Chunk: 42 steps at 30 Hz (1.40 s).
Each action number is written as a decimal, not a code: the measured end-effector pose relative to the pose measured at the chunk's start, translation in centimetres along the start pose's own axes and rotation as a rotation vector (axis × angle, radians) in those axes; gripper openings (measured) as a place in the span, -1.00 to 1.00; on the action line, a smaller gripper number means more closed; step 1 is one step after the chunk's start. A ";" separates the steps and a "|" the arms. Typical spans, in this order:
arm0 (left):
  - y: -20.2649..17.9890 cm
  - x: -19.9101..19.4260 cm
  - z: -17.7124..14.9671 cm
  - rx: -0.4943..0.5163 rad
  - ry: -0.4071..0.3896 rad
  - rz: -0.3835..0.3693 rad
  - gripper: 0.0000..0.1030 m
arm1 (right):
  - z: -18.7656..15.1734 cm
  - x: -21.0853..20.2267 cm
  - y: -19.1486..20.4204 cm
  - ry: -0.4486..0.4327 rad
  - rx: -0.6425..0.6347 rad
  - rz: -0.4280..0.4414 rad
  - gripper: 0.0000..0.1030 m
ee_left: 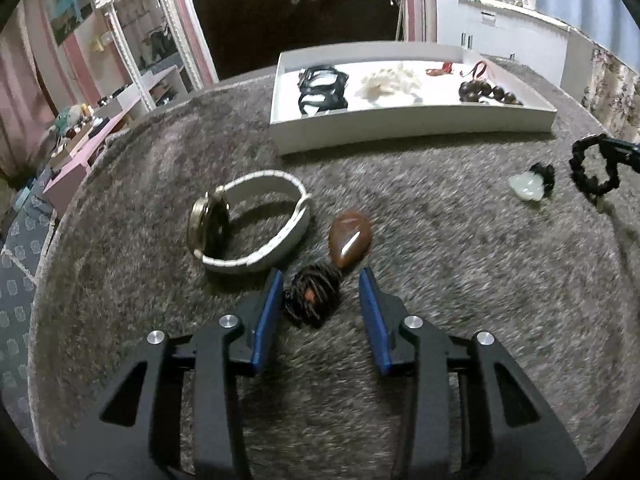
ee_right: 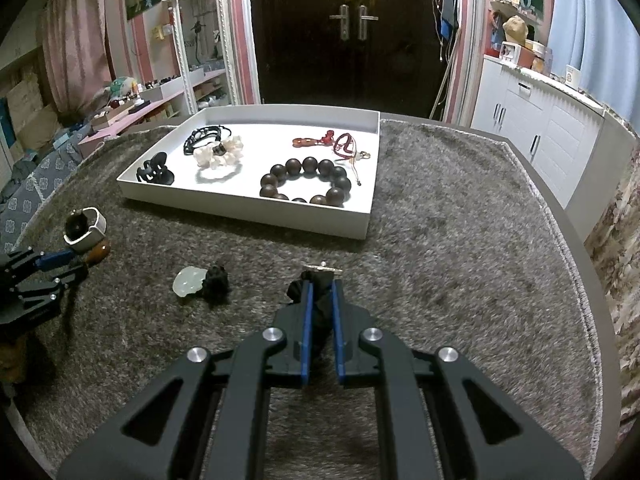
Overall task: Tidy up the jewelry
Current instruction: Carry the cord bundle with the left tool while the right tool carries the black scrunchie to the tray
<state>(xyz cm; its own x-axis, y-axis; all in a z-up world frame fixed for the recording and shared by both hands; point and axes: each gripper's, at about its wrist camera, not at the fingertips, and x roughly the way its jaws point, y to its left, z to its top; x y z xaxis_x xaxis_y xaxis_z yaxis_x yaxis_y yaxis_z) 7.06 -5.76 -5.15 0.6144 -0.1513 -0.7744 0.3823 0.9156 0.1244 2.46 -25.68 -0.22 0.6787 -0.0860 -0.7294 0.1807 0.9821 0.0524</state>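
Note:
My left gripper (ee_left: pixel 320 280) is open, its blue fingers on either side of a coiled dark cord (ee_left: pixel 312 296) tied to an amber-brown stone pendant (ee_left: pixel 350 240). A white-strapped watch (ee_left: pixel 248 224) lies just left of it. My right gripper (ee_right: pixel 320 284) is shut on a black beaded bracelet (ee_right: pixel 316 308); the bracelet also shows in the left wrist view (ee_left: pixel 592 168). A pale jade pendant on black cord (ee_right: pixel 190 282) lies on the carpet between the grippers. The white tray (ee_right: pixel 248 208) holds a brown bead bracelet (ee_right: pixel 306 180), a white bracelet (ee_right: pixel 218 152), a black clip (ee_right: pixel 154 170) and red cords (ee_right: pixel 336 144).
The jewelry lies on a round table covered in grey shag carpet (ee_right: pixel 460 260). The left gripper (ee_right: pixel 60 268) shows at the left edge of the right wrist view. White cabinets (ee_right: pixel 532 132) and a dark door (ee_right: pixel 352 28) stand behind the table.

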 end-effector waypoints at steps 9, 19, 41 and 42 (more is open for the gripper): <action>0.2 -0.4 0.0 -0.025 -0.018 -0.038 -0.70 | -0.1 0.0 0.0 0.000 0.002 0.000 -0.83; -0.5 -3.1 1.8 -0.011 -0.090 -0.056 -0.71 | 1.3 -1.2 0.3 -0.047 -0.006 0.009 -0.83; -1.7 -2.5 16.3 0.018 -0.247 -0.080 -0.71 | 13.6 -0.4 2.1 -0.204 -0.053 0.070 -0.84; -1.7 -2.1 17.0 0.008 -0.248 -0.085 -0.71 | 13.9 0.2 2.2 -0.201 -0.051 0.076 -0.84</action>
<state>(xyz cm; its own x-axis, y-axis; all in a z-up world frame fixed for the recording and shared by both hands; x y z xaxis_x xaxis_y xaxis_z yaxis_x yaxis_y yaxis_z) 16.85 -13.29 6.82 0.7298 -0.3155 -0.6065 0.4448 0.8928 0.0708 12.84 -25.83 9.25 0.8181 -0.0375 -0.5738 0.0905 0.9938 0.0640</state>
